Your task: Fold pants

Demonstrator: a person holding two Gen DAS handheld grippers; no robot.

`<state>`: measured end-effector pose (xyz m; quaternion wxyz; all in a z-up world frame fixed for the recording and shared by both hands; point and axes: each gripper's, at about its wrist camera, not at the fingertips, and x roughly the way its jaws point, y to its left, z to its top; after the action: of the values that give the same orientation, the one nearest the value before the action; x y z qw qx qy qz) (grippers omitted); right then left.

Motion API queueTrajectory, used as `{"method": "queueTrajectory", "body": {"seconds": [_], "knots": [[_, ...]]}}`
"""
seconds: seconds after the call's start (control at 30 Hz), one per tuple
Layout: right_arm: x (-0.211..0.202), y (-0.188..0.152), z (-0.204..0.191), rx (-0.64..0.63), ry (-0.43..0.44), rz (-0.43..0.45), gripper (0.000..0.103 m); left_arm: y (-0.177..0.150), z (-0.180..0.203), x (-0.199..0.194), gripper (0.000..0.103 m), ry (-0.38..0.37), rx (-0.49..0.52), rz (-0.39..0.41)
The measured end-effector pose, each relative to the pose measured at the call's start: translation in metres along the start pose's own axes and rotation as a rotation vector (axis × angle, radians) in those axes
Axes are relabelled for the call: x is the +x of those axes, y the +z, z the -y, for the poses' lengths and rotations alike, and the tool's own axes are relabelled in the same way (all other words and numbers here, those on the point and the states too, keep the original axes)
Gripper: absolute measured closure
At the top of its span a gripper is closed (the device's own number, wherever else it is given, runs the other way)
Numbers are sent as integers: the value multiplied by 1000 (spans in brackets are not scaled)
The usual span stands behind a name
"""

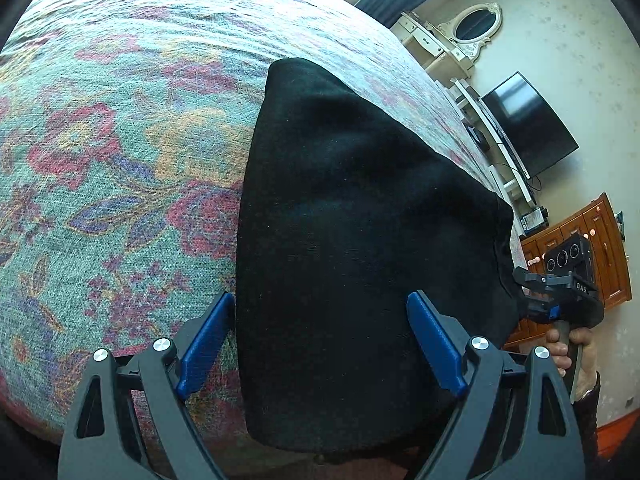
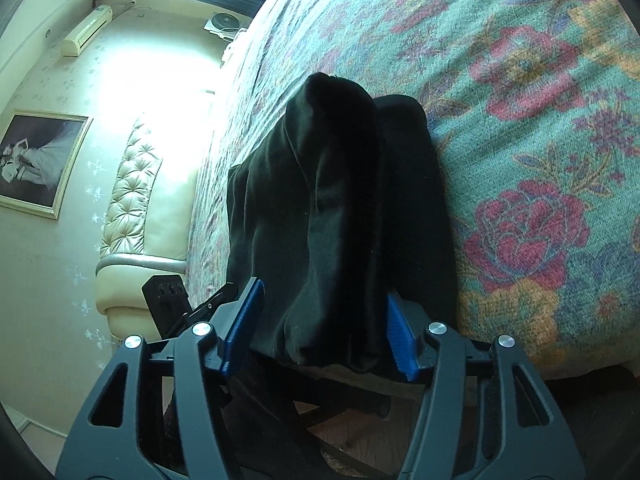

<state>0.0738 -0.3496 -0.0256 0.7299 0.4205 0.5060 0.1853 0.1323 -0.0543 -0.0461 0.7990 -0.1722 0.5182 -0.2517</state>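
Black pants (image 1: 352, 240) lie folded in a long stack on the flowered bedspread (image 1: 120, 160), reaching the bed's near edge. My left gripper (image 1: 320, 302) stands open and wide over the near end, one blue pad on each side, not pressing the cloth. In the right wrist view a raised fold of the pants (image 2: 336, 220) bulges between the blue pads of my right gripper (image 2: 325, 296), whose jaws stand apart and loose around it. The right gripper (image 1: 525, 290) also shows at the pants' right edge, held by a hand (image 1: 560, 350).
The bedspread (image 2: 520, 120) stretches far beyond the pants. Past the bed's edge stand a TV (image 1: 528, 128), a wooden cabinet (image 1: 600, 248) and a white mirror dresser (image 1: 472, 28). A padded cream headboard (image 2: 132, 184) and a framed picture (image 2: 36, 160) are on the other side.
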Motion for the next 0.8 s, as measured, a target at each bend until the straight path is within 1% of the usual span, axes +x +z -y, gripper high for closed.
{"method": "queueTrajectory", "body": {"seconds": [0.07,0.1,0.13,0.2,0.27,0.37,0.47,0.57,0.63,0.67,0.7,0.73,0.77,0.8], "knots": [[-1,-3,0,-6,4,-9,44,0,1,1,17,-2,-4,1],[-1,-4,0,-14,2,-10,45,-2,-1,-1,17,-3,-5,1],[0,-6,-1,-27,-12,-10,49,-3,-2,-1,17,-4,-5,1],[2,-9,-4,-73,-72,-26,86,-4,-3,-2,17,-4,-6,1],[2,-12,-4,-84,-72,-33,90,-4,-4,-2,17,-3,-5,1],[-6,-12,-2,-99,-70,-28,92,-4,-4,-3,17,-4,-4,0],[-13,-10,8,-104,-119,-11,95,-5,-3,-5,17,-9,4,-1],[-12,-11,20,-74,-105,-9,95,-6,-2,-1,17,-11,17,-8],[-14,-10,17,-83,-95,-12,93,-7,-6,3,15,-19,13,-12],[-18,-9,15,-77,-86,-2,84,-8,-7,3,15,-26,10,-8],[-25,-8,16,-69,-78,18,63,-8,-8,3,15,-29,11,-6],[-31,-7,16,-60,-78,42,47,-7,-8,2,15,-29,15,-9],[-36,-8,17,-51,-85,59,27,-7,-9,0,15,-29,15,-13],[-38,-8,21,-44,-88,58,26,-6,-10,-3,15,-31,11,-13]]}}
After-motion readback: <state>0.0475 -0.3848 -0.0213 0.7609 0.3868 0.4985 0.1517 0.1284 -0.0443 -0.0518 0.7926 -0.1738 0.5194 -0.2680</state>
